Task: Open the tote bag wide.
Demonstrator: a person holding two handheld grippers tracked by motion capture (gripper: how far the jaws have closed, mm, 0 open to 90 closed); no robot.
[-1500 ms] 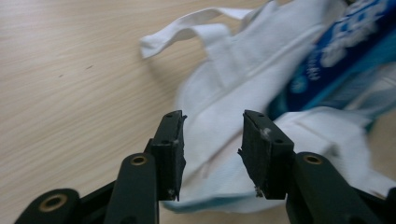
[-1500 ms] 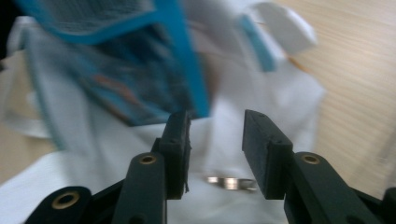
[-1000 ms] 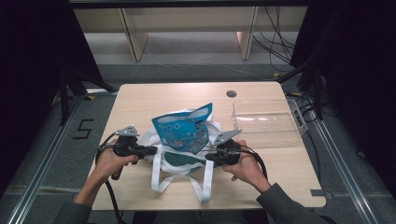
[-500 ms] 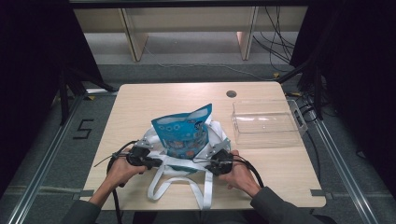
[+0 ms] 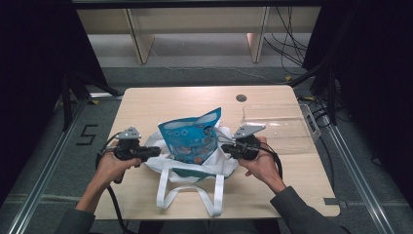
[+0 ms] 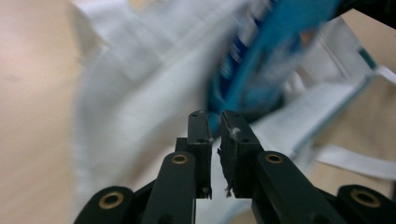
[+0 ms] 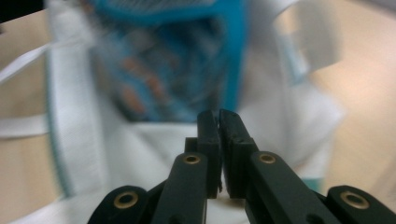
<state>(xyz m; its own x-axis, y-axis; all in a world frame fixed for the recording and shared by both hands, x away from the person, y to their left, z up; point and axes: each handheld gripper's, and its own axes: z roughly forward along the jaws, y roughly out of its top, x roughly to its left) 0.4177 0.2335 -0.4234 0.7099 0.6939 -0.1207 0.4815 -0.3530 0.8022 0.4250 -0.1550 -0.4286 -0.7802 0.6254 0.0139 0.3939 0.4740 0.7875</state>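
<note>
While the blue snack pouch (image 5: 191,141) stands tilted inside the white tote bag (image 5: 168,165) near the middle of the surface (image 5: 160,100), the person holds a tool at each side of the bag's mouth. The left tool (image 5: 155,152) sits at the bag's left rim; in the left gripper view its jaws have just been easing apart, a narrow slit shows between them, and a wisp of white thread clings to one pad, so it looks all but released, with no fabric clearly pinched. The right tool (image 5: 225,148) is at the right rim, and in the right gripper view its jaws stand pressed almost together, clenched, though whether a fold of cloth is caught between them I cannot tell. The bag's two straps (image 5: 195,195) lie slack toward the person, and a clear plastic tray (image 5: 285,127) rests to the right, apart from the bag. The main risk, as I judge it, is uneven hold: if the left side slips free while the right keeps pulling, the mouth would collapse on one side and the tall pouch, which leans and pokes well above the rim, could tip out onto the wood. Both gripper views are blurred, so a hasty tug might also drag the whole bag sideways toward the tray.
</note>
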